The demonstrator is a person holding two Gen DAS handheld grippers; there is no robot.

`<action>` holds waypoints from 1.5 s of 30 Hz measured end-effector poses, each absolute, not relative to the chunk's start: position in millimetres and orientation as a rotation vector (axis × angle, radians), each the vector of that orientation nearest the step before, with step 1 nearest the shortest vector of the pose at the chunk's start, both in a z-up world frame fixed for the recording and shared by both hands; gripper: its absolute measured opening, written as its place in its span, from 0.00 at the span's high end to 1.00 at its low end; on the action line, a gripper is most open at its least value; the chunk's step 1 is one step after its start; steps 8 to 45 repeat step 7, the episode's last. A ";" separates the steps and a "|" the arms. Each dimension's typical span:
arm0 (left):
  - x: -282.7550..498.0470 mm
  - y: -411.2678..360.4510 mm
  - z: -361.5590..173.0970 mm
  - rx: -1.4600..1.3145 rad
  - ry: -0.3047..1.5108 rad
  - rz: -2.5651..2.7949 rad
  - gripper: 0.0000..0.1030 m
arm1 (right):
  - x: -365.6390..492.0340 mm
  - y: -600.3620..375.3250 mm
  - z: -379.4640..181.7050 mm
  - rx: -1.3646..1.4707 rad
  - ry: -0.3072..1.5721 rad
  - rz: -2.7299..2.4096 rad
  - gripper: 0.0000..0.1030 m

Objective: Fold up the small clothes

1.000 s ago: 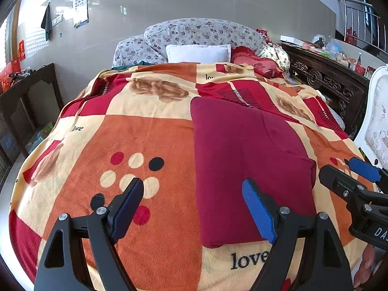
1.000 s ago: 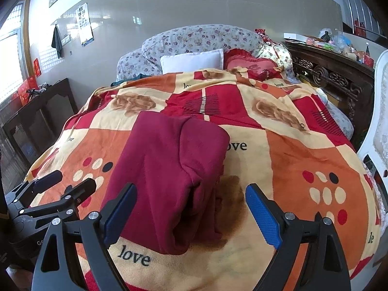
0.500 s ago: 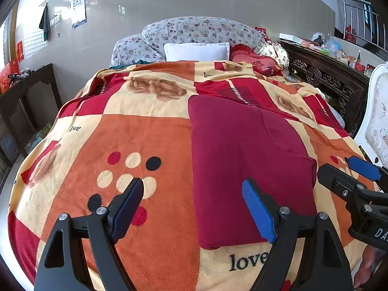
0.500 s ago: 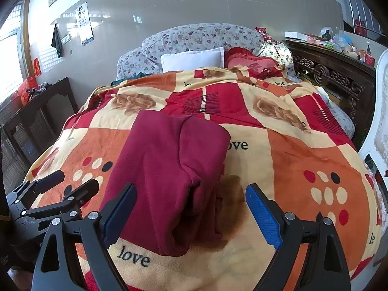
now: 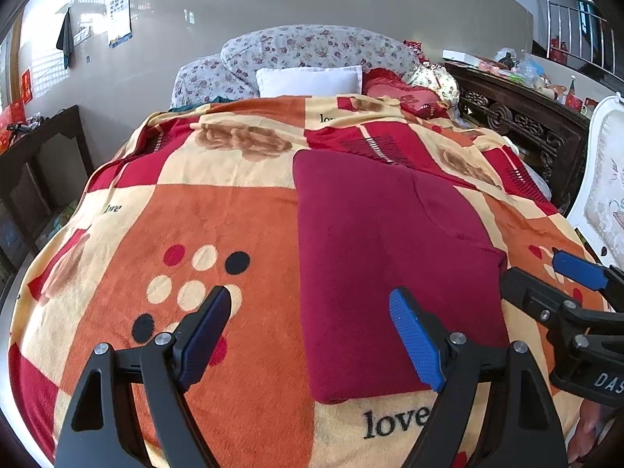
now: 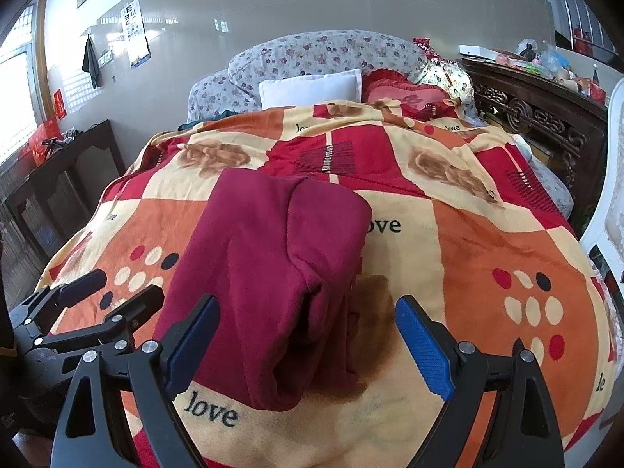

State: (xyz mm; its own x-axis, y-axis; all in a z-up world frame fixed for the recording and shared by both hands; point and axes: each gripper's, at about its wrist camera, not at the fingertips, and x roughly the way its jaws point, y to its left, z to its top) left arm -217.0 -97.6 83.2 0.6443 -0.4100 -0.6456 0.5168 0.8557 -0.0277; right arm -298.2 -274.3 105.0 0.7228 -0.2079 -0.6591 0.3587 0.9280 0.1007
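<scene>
A dark red garment (image 5: 382, 257) lies folded lengthwise on the patterned blanket (image 5: 234, 218), its near hem close to the front edge of the bed. My left gripper (image 5: 312, 327) hovers open above the garment's near left corner, nothing between its blue pads. In the right wrist view the same garment (image 6: 273, 273) shows a bulky folded layer on its right side. My right gripper (image 6: 308, 339) stands open over the garment's near right edge, empty. Each gripper appears at the side of the other's view.
Pillows (image 5: 308, 80) and a floral headboard cushion (image 5: 312, 46) sit at the far end of the bed. A dark carved wooden cabinet (image 5: 522, 124) runs along the right, a white chair (image 5: 600, 195) near right, a dark side table (image 5: 35, 148) on the left.
</scene>
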 end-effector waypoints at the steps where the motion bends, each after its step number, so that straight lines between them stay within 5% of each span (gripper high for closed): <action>1: -217.6 -97.2 83.1 0.166 0.681 -0.531 0.20 | -297.7 -276.0 103.4 0.232 0.700 -0.318 0.09; 45: -213.8 -103.2 79.7 0.173 0.689 -0.540 0.20 | -296.1 -285.7 98.1 0.246 0.713 -0.326 0.09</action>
